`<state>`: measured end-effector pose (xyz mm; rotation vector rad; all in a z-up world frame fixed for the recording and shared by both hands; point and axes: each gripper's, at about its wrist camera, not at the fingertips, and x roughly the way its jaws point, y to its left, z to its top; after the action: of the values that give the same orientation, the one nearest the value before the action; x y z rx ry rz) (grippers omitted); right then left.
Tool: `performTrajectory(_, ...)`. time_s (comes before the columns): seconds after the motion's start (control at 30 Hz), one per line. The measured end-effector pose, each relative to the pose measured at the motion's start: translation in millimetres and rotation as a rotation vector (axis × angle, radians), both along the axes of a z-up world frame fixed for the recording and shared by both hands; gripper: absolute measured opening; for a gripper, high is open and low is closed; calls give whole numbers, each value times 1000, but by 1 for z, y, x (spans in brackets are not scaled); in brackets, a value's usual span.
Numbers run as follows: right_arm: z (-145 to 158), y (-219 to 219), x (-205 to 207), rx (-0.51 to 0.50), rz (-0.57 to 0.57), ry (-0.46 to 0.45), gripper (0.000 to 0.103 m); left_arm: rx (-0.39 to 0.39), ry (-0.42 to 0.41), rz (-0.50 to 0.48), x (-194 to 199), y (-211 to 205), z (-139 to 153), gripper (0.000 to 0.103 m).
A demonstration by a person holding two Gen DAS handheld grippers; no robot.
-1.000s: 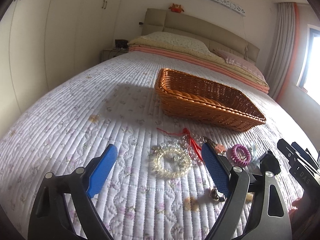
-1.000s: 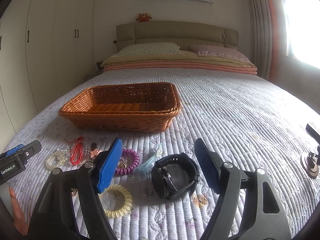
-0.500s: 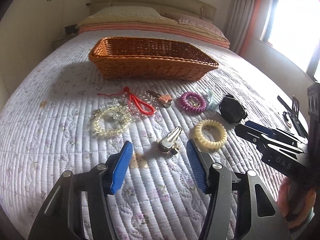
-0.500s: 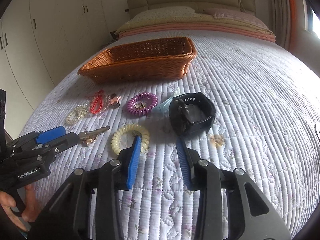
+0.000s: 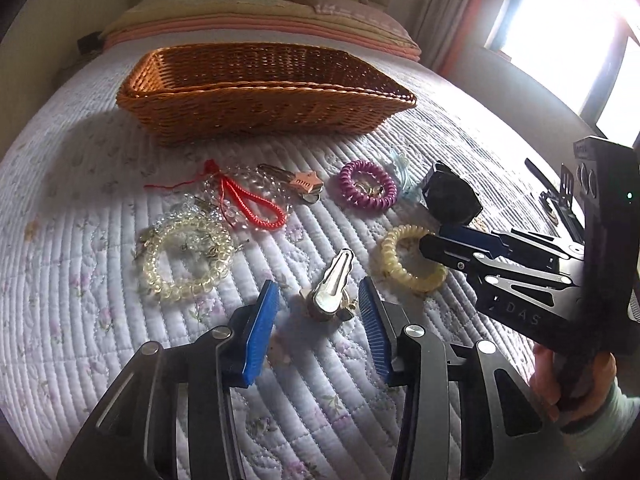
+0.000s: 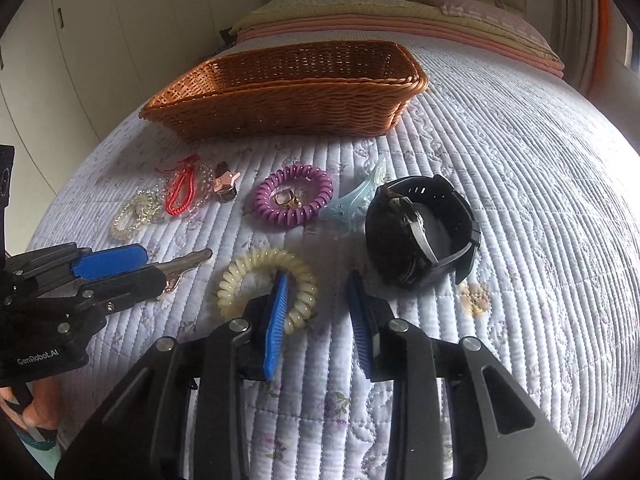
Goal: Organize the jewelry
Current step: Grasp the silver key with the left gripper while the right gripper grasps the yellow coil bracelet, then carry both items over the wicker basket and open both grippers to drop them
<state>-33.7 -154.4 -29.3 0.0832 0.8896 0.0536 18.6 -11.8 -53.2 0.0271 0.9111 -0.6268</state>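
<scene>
Jaws closing on both sides: left gripper [image 5: 318, 312], still apart, straddles the silver metal hair clip [image 5: 332, 286] at lower centre; right gripper [image 6: 316, 308] has one pad inside the cream spiral hair tie [image 6: 266, 290], unclamped. Next, pinch, then lift to the empty brown wicker basket [image 5: 264, 92] at the top.

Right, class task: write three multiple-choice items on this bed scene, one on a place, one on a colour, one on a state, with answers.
1. Where does the silver hair clip lie? A on a pillow; B between the left gripper fingers; C on the watch.
2. What colour is the spiral hair tie beside the light blue claw clip? A green; B black; C purple.
3. How is the wicker basket? A upright, nothing showing inside; B overturned; C heaped with bracelets.
Answers: 1 B, the jaws, just closing, flank the clip without touching; 2 C, its coils are purple; 3 A, only bare weave shows.
</scene>
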Motion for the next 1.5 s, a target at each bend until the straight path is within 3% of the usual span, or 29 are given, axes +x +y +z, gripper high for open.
performTrajectory(0.1, -1, 4, 1, -21, 12, -7, 11, -43, 31, -2, 2, 3, 0, 18)
performTrajectory(0.37, -1, 8, -1, -58, 12, -27, 11, -61, 15, 106, -2, 27, 4, 18)
performTrajectory(0.53, 0, 5, -5, -41, 14, -20, 11, -15, 2, 173, -16, 38, 4, 18)
performTrajectory(0.8, -1, 0, -7, -6, 17, -14, 11, 19, 15, 78, -39, 24, 8, 26)
performTrajectory(1.1, -3, 4, -2, -35, 23, -3, 14, 72, -30, 103, -33, 13, 5, 29)
performTrajectory(1.13, -3, 6, -2, -46, 24, -4, 14, 76, -37, 107, -34, 10, 5, 21)
performTrajectory(1.23, -1, 10, -3, -61, 33, -20, 10, 98, -69, 124, -35, 5, 6, 21)
performTrajectory(1.37, 15, 10, -13, -47, 46, -83, 10, 43, -134, 134, -41, 9, 26, 21)
performTrajectory(1.5, 54, 8, -15, -32, 58, -180, 10, -6, -229, 144, -35, 8, 66, 21)
